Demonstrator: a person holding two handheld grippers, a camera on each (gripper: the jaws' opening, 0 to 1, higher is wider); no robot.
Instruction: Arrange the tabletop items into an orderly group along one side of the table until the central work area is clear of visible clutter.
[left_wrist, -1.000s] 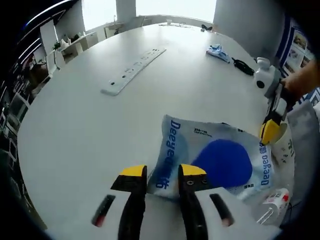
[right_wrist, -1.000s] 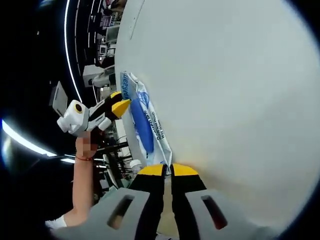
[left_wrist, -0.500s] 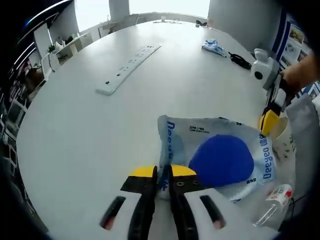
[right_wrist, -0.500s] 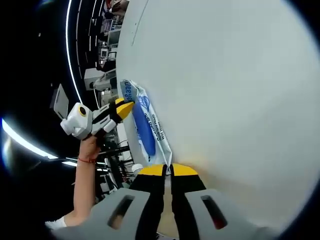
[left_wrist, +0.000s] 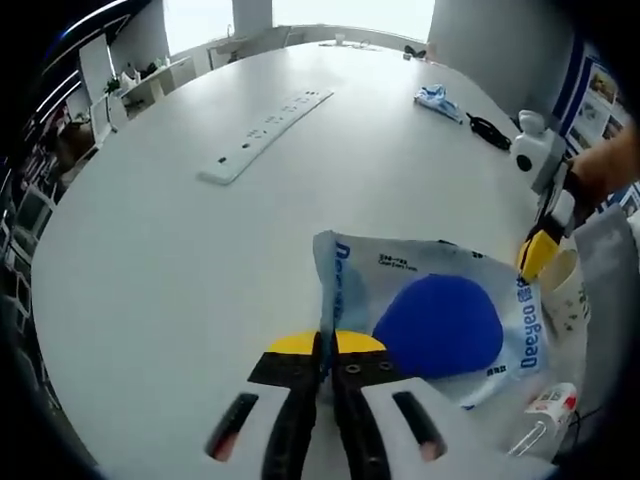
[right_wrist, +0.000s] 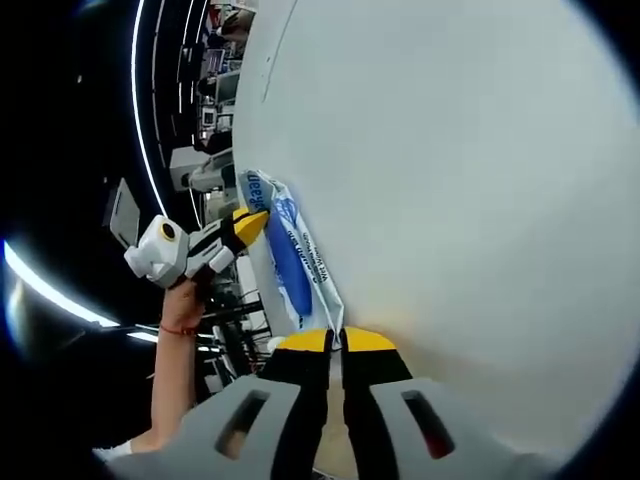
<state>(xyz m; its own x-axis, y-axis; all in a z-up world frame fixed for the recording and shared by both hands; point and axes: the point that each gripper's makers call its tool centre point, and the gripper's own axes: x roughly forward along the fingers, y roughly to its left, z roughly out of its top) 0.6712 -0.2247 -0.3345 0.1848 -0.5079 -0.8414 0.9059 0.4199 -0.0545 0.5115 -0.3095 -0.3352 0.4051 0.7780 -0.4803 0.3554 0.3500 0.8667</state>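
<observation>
A white plastic pack (left_wrist: 435, 315) with a blue oval and blue lettering lies on the white table (left_wrist: 150, 260). My left gripper (left_wrist: 326, 342) is shut on the pack's near left edge. From the right, my right gripper (left_wrist: 538, 255) reaches the pack's far right corner. In the right gripper view the same pack (right_wrist: 290, 262) stretches away edge-on. There my right gripper (right_wrist: 335, 340) is shut on its near corner. The left gripper (right_wrist: 250, 224), held by a hand, meets the pack's far end.
A white power strip (left_wrist: 265, 135) lies farther across the table. A blue-and-white packet (left_wrist: 437, 100) and a black item (left_wrist: 487, 130) sit at the far right edge. A paper cup (left_wrist: 566, 290) and a small white bottle (left_wrist: 551, 405) stand by the pack's right side.
My left gripper's jaws have closed on the pack's edge; they stood open a second ago. The right gripper has kept its hold on the other corner.
</observation>
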